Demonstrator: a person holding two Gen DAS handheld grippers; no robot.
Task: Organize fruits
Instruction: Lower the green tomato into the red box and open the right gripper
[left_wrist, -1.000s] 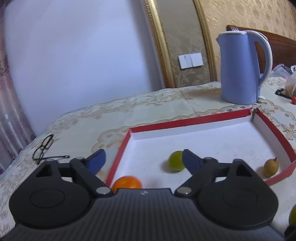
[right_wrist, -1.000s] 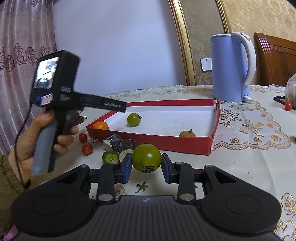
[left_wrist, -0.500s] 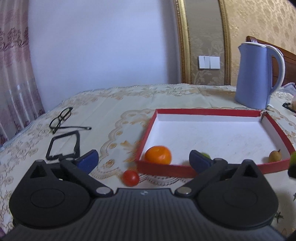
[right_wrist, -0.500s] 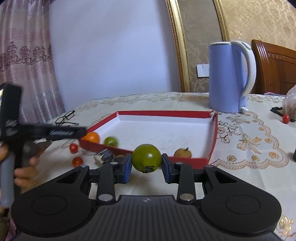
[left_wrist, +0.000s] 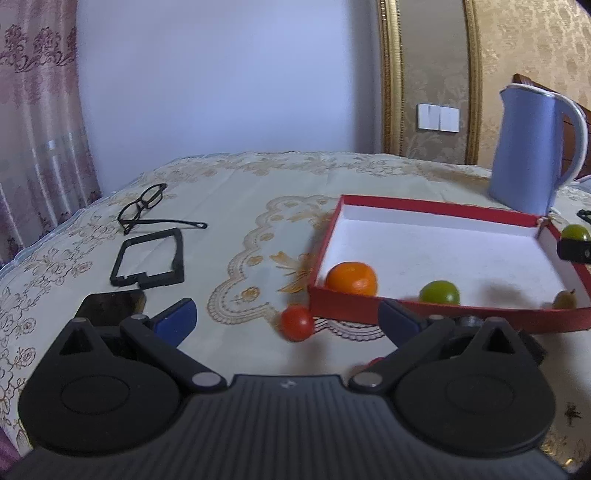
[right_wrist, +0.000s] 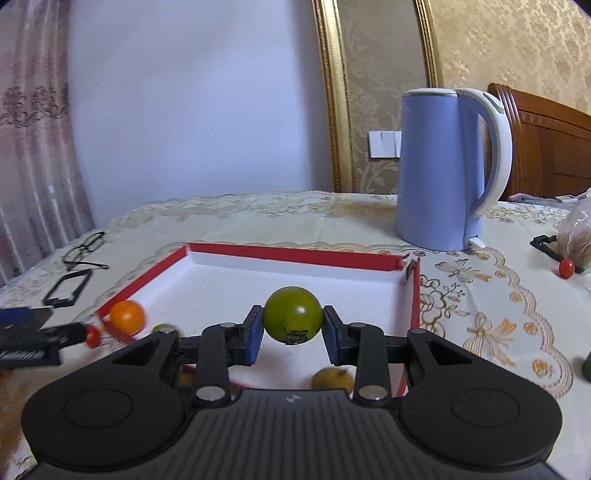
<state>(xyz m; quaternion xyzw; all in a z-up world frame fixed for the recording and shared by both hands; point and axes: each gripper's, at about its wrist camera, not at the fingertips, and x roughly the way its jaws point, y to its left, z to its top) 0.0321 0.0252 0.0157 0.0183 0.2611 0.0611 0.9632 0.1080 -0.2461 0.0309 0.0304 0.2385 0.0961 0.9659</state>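
One gripper (right_wrist: 291, 338) clamping green tomato (right_wrist: 292, 314).

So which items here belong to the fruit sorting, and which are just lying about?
Job: green tomato in right claw; red tray; orange; small green fruit; red tomato; open left claw.
Lying about: kettle; glasses; black frame.

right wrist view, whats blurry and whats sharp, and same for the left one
Right wrist view: held green tomato and right tool sharp; orange and left tool at the left edge motion-smeared. Left wrist view: mostly sharp, red tomato slightly soft; the wall's gold trim bows from fisheye.
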